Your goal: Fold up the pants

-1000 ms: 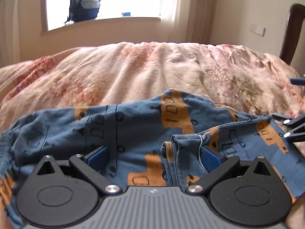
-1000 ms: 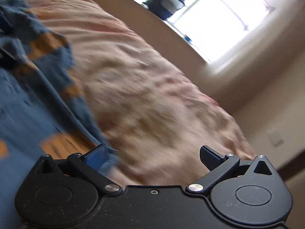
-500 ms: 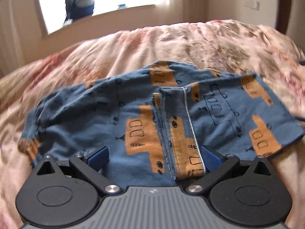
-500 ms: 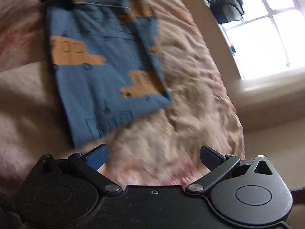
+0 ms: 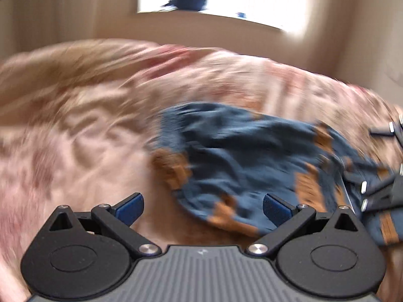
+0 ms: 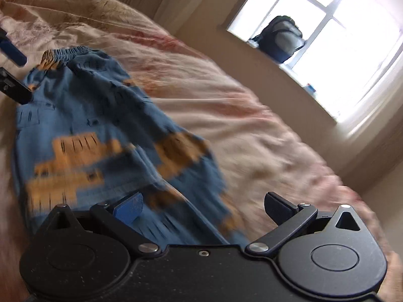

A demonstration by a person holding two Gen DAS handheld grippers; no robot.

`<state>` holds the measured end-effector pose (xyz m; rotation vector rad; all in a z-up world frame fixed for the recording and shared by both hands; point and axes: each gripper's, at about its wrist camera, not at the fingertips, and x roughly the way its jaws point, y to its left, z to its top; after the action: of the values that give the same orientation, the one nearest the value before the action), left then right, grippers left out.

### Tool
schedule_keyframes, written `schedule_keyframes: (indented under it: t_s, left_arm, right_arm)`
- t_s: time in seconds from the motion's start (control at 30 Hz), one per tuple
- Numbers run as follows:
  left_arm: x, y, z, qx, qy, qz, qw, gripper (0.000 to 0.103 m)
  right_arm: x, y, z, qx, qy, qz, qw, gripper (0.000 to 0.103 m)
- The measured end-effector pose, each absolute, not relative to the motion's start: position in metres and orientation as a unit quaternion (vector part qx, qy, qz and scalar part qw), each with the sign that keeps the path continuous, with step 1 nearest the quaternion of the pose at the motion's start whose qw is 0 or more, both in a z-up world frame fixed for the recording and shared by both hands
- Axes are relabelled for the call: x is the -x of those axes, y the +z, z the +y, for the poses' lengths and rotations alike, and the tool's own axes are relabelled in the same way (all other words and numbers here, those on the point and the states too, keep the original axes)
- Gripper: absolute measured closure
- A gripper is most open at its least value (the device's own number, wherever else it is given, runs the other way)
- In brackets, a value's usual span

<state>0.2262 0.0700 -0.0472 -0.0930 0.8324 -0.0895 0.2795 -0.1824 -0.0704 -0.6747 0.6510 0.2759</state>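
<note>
Left tool (image 5: 202, 207): jaws spread wide, nothing between the blue pads, hanging above the bed. Right tool (image 6: 202, 207): jaws also at full spread, having just opened the last bit, gripping nothing; the pants pass under the left blue pad, contact can't be confirmed.

Bed (image 5: 75, 130): covered by a pinkish floral duvet, rumpled, fills most of both views. Left wrist view is heavily motion-blurred, so fine detail there is unreliable.

Pants (image 6: 83, 136): blue fabric with orange block print and dark line drawings, lying on the duvet. In the right wrist view the elastic waistband (image 6: 65, 52) is at the far end and the fabric runs down toward the camera, reaching under the tool. In the left wrist view the pants (image 5: 246, 161) sit right of centre, near edge just ahead of the right-side pad, bunched and wrinkled rather than flat.

Each tool shows in the other's view: right tool's fingers at the right edge of the left wrist view (image 5: 377, 193), over the pants' right end; left tool's parts at the left edge of the right wrist view (image 6: 12, 75), beside the waistband.

Window (image 6: 327, 37): bright, on the far wall. Backpack (image 6: 282, 37): dark, sitting on the sill. Small blue item (image 6: 311, 89) on the sill, too small to identify.
</note>
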Motion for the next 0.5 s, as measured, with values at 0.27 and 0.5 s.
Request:
schedule_keyframes:
  t_s: [0.27, 0.5]
  left_arm:
    - [-0.232, -0.059, 0.125, 0.196, -0.015, 0.367, 0.909, 0.003]
    - [-0.228, -0.058, 0.127, 0.201, -0.031, 0.346, 0.916, 0.065]
  right_arm:
    - [-0.255, -0.041, -0.181, 0.297, 0.132, 0.269, 0.907, 0.001]
    - [-0.299, -0.002, -0.142, 0.279, 0.198, 0.247, 0.906, 0.006]
